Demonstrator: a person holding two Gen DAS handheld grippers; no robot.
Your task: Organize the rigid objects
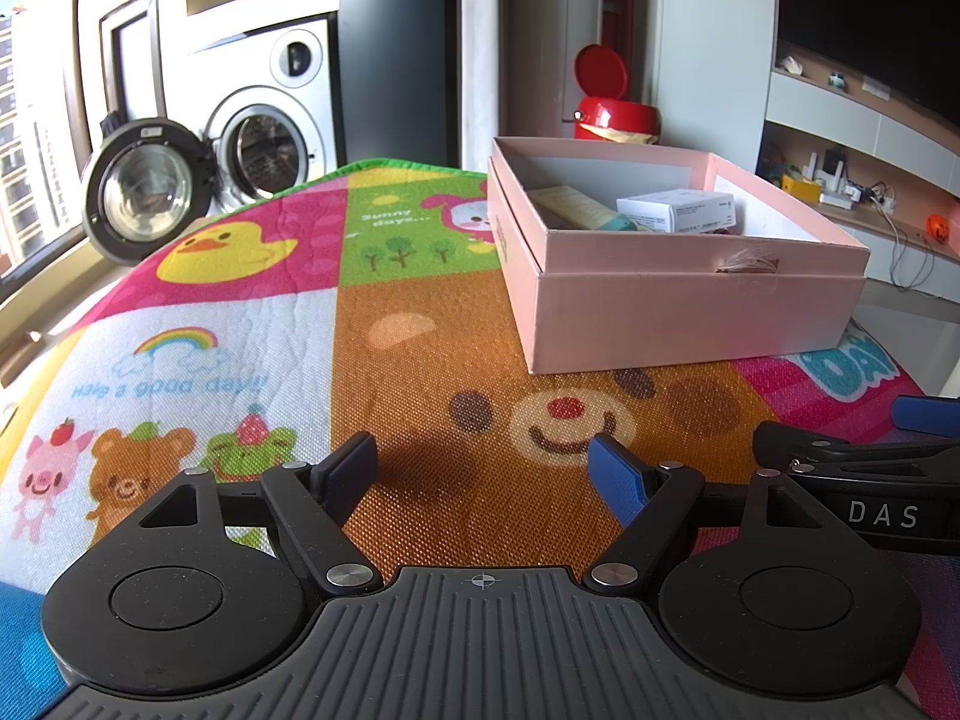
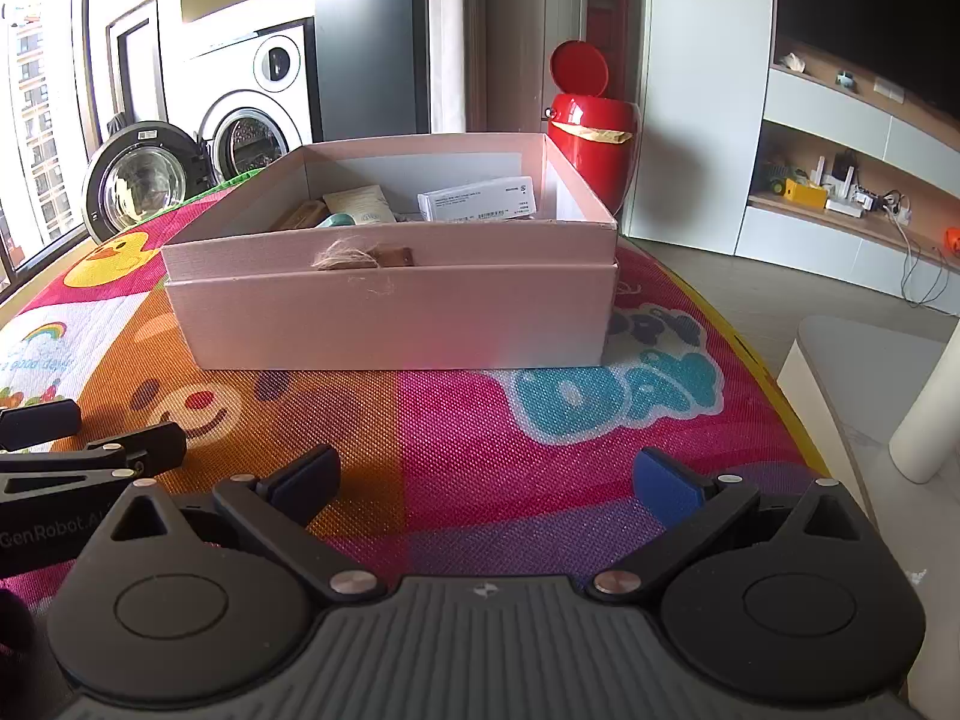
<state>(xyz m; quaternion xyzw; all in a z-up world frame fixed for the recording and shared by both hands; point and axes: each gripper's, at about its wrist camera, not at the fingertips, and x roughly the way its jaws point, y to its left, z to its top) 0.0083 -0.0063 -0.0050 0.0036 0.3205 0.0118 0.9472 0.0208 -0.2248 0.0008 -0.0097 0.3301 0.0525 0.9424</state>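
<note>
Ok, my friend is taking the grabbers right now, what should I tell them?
Left gripper: open, empty, low over the play mat.
Right gripper: open, empty, beside the left one.
Pink box: on the mat straight ahead, lid off and seemingly nested beneath it.
Done: a white carton, a cream tube and something brownish already lie inside.
Left: no loose items show on the mat; look around for more before stopping.

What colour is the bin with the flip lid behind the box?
Glossy red bin, lid flipped up; clearest in the right wrist view.
</note>
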